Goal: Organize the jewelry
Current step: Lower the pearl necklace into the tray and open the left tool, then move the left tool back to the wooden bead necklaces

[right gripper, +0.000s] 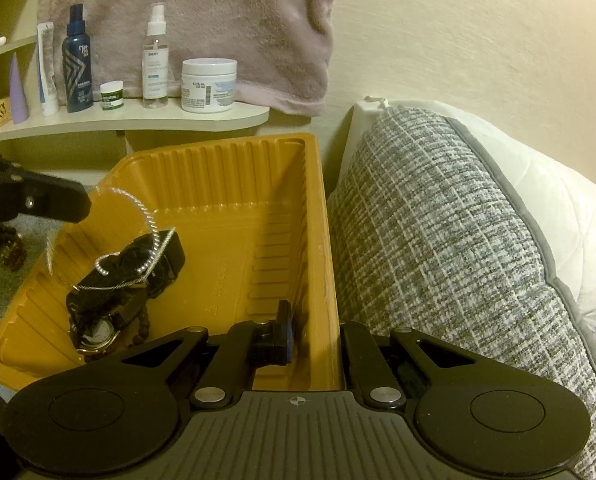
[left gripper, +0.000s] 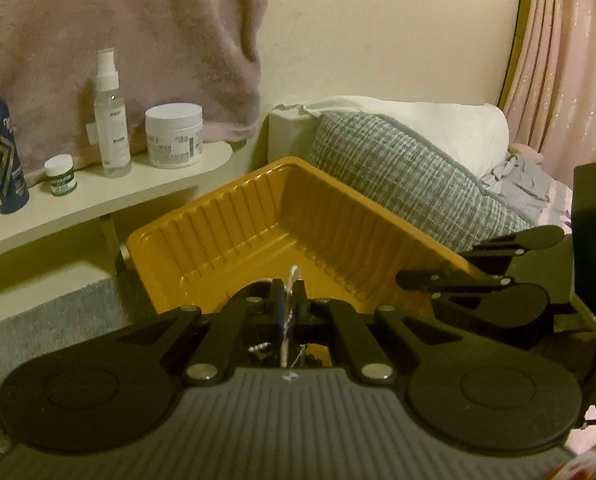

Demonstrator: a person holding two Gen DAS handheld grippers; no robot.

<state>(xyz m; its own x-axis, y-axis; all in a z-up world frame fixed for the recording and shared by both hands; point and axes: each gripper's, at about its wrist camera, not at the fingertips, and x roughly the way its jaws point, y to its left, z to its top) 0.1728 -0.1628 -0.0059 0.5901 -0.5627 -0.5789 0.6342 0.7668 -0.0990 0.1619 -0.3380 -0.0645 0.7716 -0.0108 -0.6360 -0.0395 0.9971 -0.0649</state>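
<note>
Left gripper pinched on a silver chain necklace, fingers nearly together with the chain threaded between them at lower centre of the left wrist view. From the right wrist view, necklace dangling from the left fingers at middle left, looping down and to the right, lower end draped over a heap of dark watches and beads in the lower left corner of the orange tray. Long axis of the chain running steeply downward, directly above the tray floor; release likely all that remains, judging by the drape. Left hand nearer, poised over the tray's left rim, pointing toward the far corner. Right gripper straddling the tray's right wall at bottom centre: one finger inside the tray, the other hidden outside it, against the grey cushion. Whether clamped on the wall or merely spread around it, cannot tell. Shelf with bottles at upper left, well apart.
</note>
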